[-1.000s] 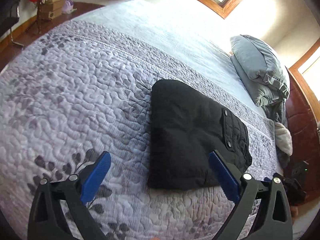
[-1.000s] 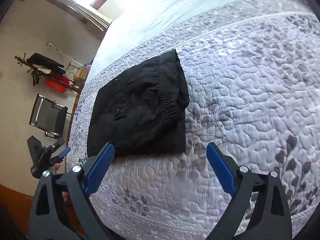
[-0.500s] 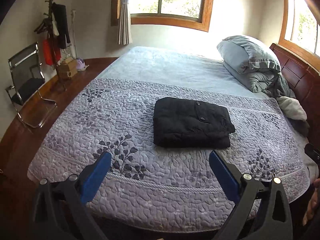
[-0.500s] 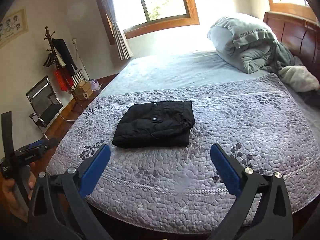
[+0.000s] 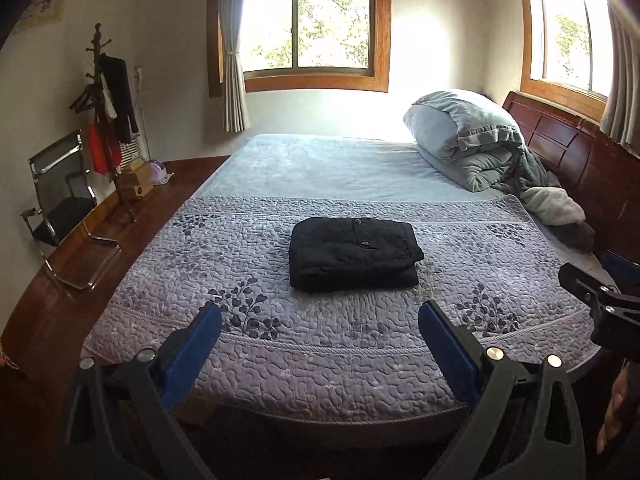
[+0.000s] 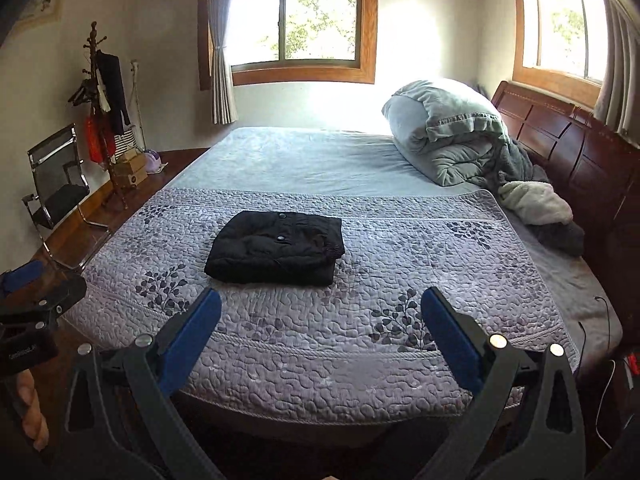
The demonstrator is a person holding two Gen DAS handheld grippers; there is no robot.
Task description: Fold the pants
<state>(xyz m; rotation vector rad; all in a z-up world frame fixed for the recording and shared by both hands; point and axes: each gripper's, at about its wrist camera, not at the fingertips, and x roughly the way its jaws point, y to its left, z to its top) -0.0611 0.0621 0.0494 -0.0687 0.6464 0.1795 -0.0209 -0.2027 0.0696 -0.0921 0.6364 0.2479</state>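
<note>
Pants [image 5: 354, 254], black and folded into a compact rectangle with two buttons showing on top, lie on the patterned grey quilt [image 5: 320, 344] in the left wrist view, about midway across the bed and well beyond the left gripper [image 5: 320, 320]. That gripper hangs off the foot of the bed with its blue pads spread wide and nothing between them. Part of the right gripper [image 5: 600, 300] shows at the right edge of this view. Behind the quilt a pale blue sheet [image 5: 328, 168] runs to the wall, and a bundled grey duvet [image 5: 468, 140] rests against the wooden headboard [image 5: 568, 148]. A chair [image 5: 60, 200] and a coat rack [image 5: 108, 100] stand along the left wall.

From the right wrist view, the pants [image 6: 276, 248] sit left of centre on the quilt [image 6: 320, 340], flat and apart from both tools. The right gripper [image 6: 320, 316] also stands wide; its jaws have just been opening and hold nothing. The left gripper [image 6: 36, 304] appears at the left edge, with fingers [image 6: 32, 412] of a hand below it.
</note>
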